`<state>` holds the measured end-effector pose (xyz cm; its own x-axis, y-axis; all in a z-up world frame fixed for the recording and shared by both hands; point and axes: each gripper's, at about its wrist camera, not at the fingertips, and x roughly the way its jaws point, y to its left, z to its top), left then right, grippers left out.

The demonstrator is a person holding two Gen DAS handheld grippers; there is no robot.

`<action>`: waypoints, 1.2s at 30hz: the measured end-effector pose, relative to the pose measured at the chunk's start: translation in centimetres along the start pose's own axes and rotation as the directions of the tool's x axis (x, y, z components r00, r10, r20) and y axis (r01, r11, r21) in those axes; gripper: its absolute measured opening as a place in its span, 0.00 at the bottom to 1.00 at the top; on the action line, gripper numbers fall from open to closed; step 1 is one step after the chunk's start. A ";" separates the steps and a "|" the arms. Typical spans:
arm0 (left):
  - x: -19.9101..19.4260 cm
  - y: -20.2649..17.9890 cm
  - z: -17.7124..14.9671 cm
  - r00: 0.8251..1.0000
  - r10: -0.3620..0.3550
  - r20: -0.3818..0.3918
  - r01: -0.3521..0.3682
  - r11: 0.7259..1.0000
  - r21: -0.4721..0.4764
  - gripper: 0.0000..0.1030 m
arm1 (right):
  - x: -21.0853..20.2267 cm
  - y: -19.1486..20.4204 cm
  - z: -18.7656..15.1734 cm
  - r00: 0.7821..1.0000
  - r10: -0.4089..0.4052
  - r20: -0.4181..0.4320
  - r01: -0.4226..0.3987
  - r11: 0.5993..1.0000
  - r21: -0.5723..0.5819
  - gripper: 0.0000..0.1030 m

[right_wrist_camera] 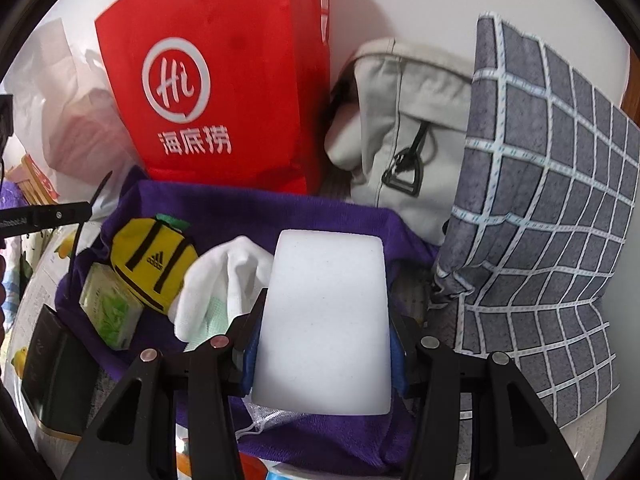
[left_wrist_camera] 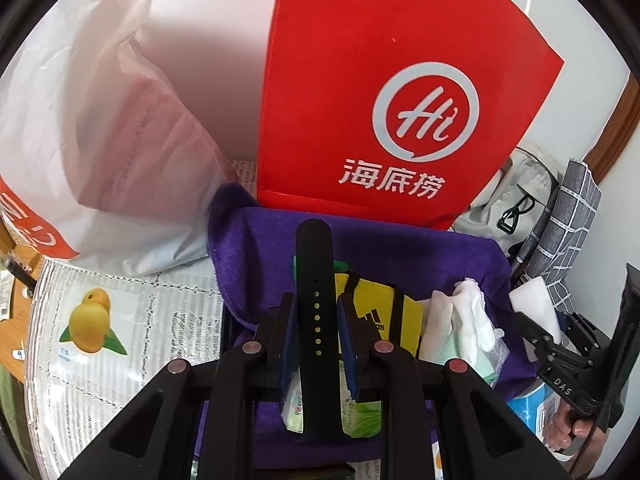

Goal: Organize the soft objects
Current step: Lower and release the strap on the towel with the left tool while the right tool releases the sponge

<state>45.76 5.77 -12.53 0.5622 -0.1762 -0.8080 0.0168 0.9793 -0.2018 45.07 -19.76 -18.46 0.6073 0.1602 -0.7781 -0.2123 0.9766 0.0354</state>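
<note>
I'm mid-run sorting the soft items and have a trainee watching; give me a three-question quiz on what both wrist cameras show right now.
1. True or false: the left gripper is shut on a black perforated rubber strap.
2. Multiple choice: the right gripper holds A) a yellow striped pouch, B) a white rectangular foam sponge, C) a green tissue pack.
3. Fill in: the yellow striped pouch and green tissue pack lie on a ____ fleecy towel.

Key: 1 true; 2 B; 3 purple.
</note>
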 end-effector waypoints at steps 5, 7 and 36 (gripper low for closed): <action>0.5 -0.5 -0.2 1.000 -0.008 -0.016 0.008 1.000 0.012 0.19 | 1.1 0.1 -0.3 0.999 0.019 -0.040 -0.019 1.000 0.009 0.48; 0.9 -0.7 -0.3 1.000 -0.011 -0.029 0.012 1.000 0.019 0.19 | 1.3 0.1 -0.3 0.998 0.027 -0.050 -0.026 1.000 0.013 0.48; 4.2 -2.8 -1.0 0.994 -0.011 -0.105 0.019 0.997 0.072 0.20 | 3.9 1.2 -0.8 0.984 0.087 -0.155 -0.086 0.996 0.014 0.51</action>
<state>47.22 2.20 -15.91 0.4721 -0.1968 -0.8593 0.0866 0.9804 -0.1769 46.61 -18.05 -21.94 0.4608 0.2204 -0.8597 -0.2526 0.9612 0.1110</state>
